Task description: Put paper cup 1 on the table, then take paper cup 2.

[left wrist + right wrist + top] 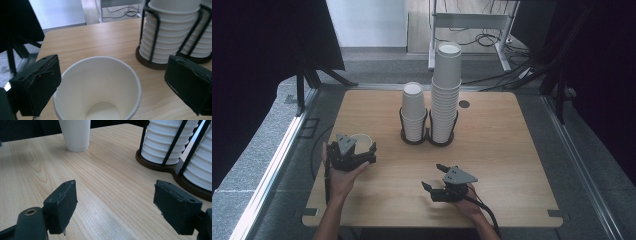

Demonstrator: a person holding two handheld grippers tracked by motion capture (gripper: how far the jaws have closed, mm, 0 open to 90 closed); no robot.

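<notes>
A single white paper cup (361,141) stands upright on the wooden table (512,150) at the left. My left gripper (364,150) is around it from the near side. In the left gripper view the cup's open mouth (100,87) lies between the jaws of the left gripper (112,67); the left jaw is at the rim, while a clear gap separates the right jaw from it. The right gripper (433,176) hovers low over the table's near middle. It is open, and the right gripper view shows bare wood between its jaws (115,195), with the lone cup (75,132) beyond.
A black wire holder (428,140) at the table's centre carries a short cup stack (413,112) and a tall cup stack (446,90). The same stacks stand close on the right in both gripper views (172,32) (165,142). Dark curtains flank the table.
</notes>
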